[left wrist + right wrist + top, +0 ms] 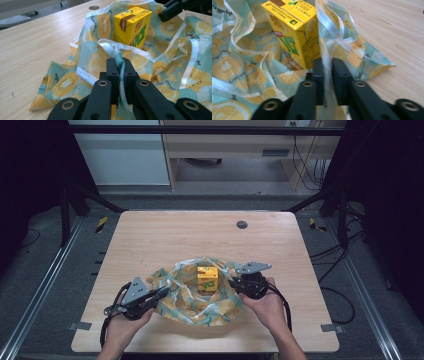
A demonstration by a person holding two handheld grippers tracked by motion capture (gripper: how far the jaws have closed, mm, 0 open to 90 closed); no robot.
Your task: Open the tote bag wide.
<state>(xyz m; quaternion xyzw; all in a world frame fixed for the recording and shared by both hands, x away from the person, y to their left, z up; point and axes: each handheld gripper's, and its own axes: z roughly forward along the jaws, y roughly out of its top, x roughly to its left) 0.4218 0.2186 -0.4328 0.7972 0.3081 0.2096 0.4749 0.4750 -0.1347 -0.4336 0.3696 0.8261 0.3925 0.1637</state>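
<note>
Both grippers, left gripper [119, 65] and right gripper [327, 65], pinch the bag [220, 307].

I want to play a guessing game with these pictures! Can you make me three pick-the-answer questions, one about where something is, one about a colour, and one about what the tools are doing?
1. Where does the drink carton stand?
A. On the bare wood
B. On the fruit-print bag
C. On the floor

2. What colour is the carton mostly?
A. Yellow
B. Red
C. Purple

3. What are the two tools doing?
A. Both lie open on the table
B. One holds the carton
C. Each pinches the bag's fabric

Answers:
1. B, the bag's cloth lies spread under and around the carton.
2. A, its sides are yellow with green letters.
3. C, the left tool and the right tool each have cloth squeezed between closed jaws at opposite sides of the bag.
</note>
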